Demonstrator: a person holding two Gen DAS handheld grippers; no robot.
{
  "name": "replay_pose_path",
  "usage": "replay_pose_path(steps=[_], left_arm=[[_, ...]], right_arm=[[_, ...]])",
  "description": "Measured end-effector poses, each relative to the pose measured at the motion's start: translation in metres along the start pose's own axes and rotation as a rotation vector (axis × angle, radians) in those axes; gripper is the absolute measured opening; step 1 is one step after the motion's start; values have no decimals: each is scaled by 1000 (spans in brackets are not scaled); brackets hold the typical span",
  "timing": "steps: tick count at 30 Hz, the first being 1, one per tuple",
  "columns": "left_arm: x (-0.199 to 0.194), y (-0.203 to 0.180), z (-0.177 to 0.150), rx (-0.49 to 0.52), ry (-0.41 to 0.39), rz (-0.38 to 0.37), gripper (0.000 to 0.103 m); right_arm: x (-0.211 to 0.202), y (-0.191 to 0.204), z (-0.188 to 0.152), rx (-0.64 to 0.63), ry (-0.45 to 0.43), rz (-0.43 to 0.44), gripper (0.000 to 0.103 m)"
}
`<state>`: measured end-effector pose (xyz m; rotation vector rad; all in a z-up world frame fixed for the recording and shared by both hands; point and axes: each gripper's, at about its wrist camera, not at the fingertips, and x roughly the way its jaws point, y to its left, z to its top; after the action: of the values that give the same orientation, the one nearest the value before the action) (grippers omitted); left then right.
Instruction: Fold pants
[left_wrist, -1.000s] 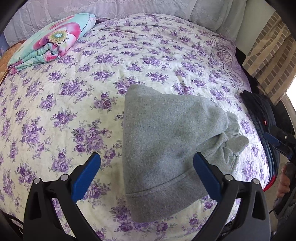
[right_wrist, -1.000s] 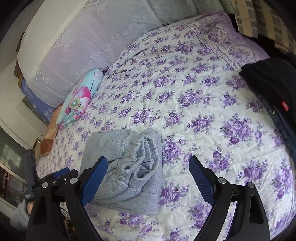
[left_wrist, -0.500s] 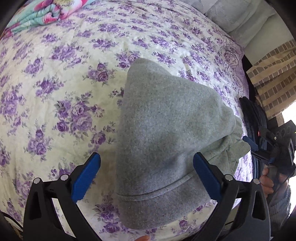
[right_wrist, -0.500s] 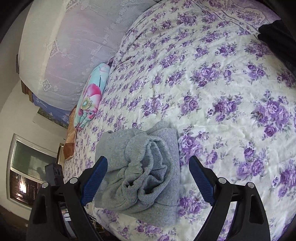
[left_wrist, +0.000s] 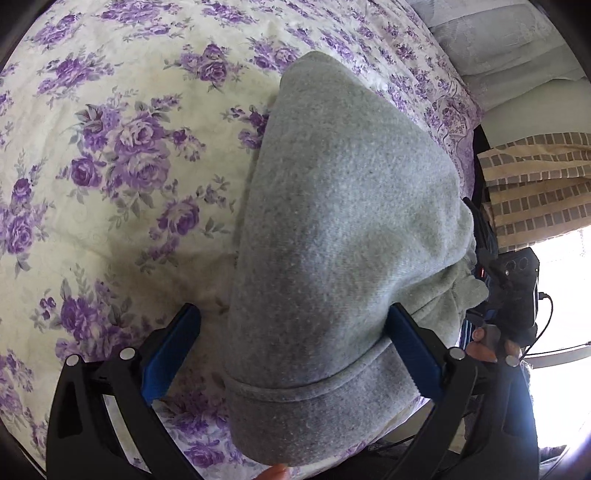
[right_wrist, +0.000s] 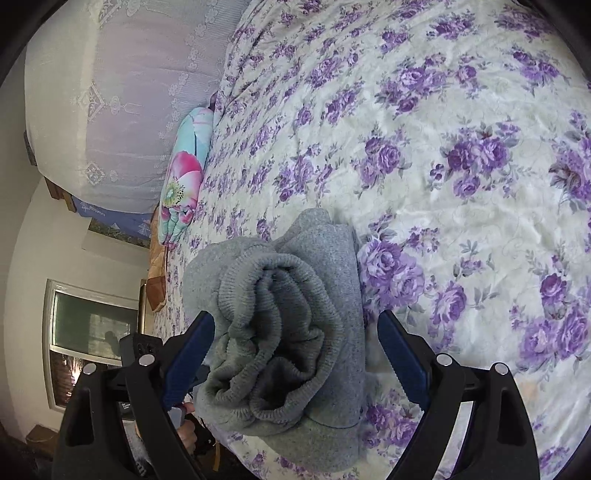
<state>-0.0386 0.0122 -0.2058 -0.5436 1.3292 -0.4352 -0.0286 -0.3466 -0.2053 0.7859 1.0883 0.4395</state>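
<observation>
The grey fleece pants (left_wrist: 332, 240) lie folded in a thick bundle at the near edge of the bed. My left gripper (left_wrist: 291, 347) is open, its blue fingers (left_wrist: 173, 347) straddling the hemmed end of the bundle. In the right wrist view the bunched ribbed cuffs of the pants (right_wrist: 280, 325) face me. My right gripper (right_wrist: 295, 354) is open, with its jaws on either side of that end. Neither gripper holds the cloth.
The bed carries a purple-flowered quilt (right_wrist: 443, 147). A folded floral blanket (right_wrist: 184, 173) lies at the far side by the lace-covered headboard (right_wrist: 122, 92). Dark clothes (left_wrist: 480, 225) lie at the bed's edge beyond the pants. A checked curtain (left_wrist: 535, 184) hangs at the right.
Both grippers have moved in close to the pants from opposite ends. The bundle now sits between the open jaws of each. The pants have not moved.
</observation>
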Motion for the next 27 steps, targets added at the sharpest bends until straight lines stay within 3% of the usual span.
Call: replay_pose_path(steps=[10,15,19,24,27], left_arm=[[3,6,-3,9,-52,-62,99],[3,2,-3,-3,-43,-46,98],[1,-8,-3,20,-63,-67,71],[-5,-12,-4,38,-90,-50,60],[-17,-28,-7,120,-121,2,49]], right_arm=[[28,-9,3,-7,36,72,89],[34,-11,3,18,46,121,71],[29,-8,-2,13,29,107,63],[23,5,-7,-44,16,49,53],[15,22,-11,-122,7,4,50]])
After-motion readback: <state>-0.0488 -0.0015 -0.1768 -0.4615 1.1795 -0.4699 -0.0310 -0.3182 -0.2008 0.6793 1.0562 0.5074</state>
